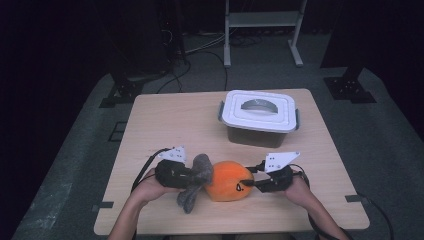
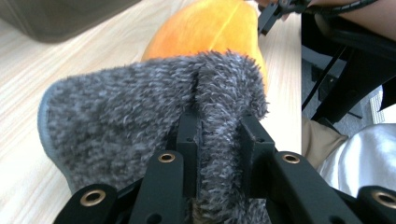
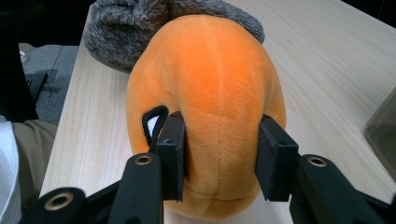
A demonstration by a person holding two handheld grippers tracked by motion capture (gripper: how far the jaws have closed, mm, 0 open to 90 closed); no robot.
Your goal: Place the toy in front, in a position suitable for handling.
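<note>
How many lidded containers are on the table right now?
1: the lidded container stands at the far side of the table, beyond the plush toy held between both grippers. Nothing else like it shows.

The lidded box (image 1: 259, 116) stands on the worktop (image 1: 165, 117), toward its far side. Nearer the person than the box lies the plush toy (image 1: 227, 181), its body just left of the box's middle, its furry end (image 1: 196, 181) farther left. The left tongs (image 1: 192, 175) sit at that end; the right tongs (image 1: 250, 182) sit on the toy's other side, below the box.
</note>
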